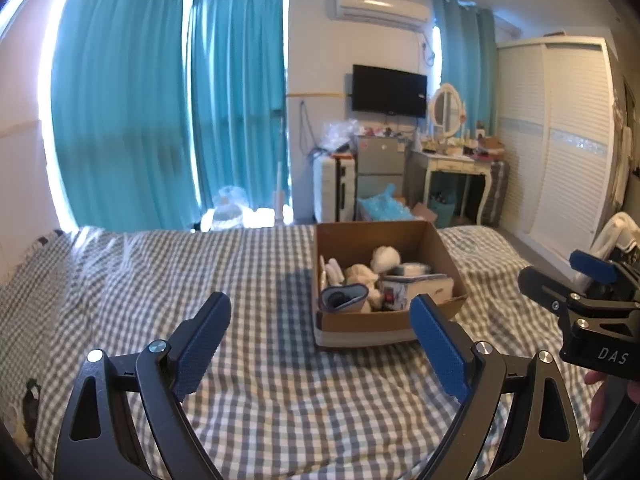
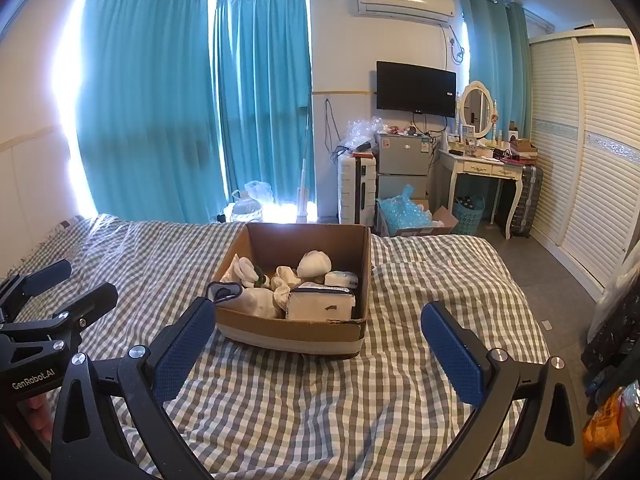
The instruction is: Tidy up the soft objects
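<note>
"GenRobot.AI" lettering on left tool (image 2: 72, 286)

Home bedroom (bed (image 2: 320, 392), wardrobe (image 2: 592, 152))

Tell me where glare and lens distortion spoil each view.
Left wrist view: daylight blows out white along the curtain edges, the wardrobe bows at the rim, and the cardboard box casts a shadow to its left. Right wrist view: the same glare beside the curtain; box contents stay readable.
</note>
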A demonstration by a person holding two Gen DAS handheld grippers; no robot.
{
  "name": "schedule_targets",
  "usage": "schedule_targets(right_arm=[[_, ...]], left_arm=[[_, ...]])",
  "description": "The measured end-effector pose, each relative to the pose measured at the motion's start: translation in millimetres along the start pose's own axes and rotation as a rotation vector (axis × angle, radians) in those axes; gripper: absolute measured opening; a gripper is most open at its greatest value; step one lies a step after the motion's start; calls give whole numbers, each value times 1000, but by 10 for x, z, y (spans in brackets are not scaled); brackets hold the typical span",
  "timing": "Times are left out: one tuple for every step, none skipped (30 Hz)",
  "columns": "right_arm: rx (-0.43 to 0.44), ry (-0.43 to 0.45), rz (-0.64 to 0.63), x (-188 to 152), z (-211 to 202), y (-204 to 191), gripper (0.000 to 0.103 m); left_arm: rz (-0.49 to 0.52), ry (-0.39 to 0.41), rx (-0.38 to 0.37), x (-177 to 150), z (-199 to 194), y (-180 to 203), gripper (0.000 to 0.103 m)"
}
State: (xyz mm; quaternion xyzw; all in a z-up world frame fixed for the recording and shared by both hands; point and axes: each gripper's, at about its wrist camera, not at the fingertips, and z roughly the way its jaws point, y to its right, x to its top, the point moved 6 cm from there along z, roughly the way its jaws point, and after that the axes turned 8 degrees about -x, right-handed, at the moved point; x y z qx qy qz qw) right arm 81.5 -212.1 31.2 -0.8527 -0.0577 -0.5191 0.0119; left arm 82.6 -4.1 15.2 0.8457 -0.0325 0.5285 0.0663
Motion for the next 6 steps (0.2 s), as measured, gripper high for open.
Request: schedule_targets(right_arm=[[0,1,1,1,1,2,103],[1,0,3,0,1,3,103],[1,0,6,2,2,3,103],[1,-1,9,2,4,2,103],[1,0,9,3,5,2,103],[1,0,6,3,5,8,103]], left_arm=[[2,-1,0,1,0,5,92],[2,-1,1,4,1,2,92],[1,0,0,5,0,4,92],[1,1,-1,7,-1,7,92],[2,2,-1,8,-1,4,92],[3,1,-3,12,1,8,92]])
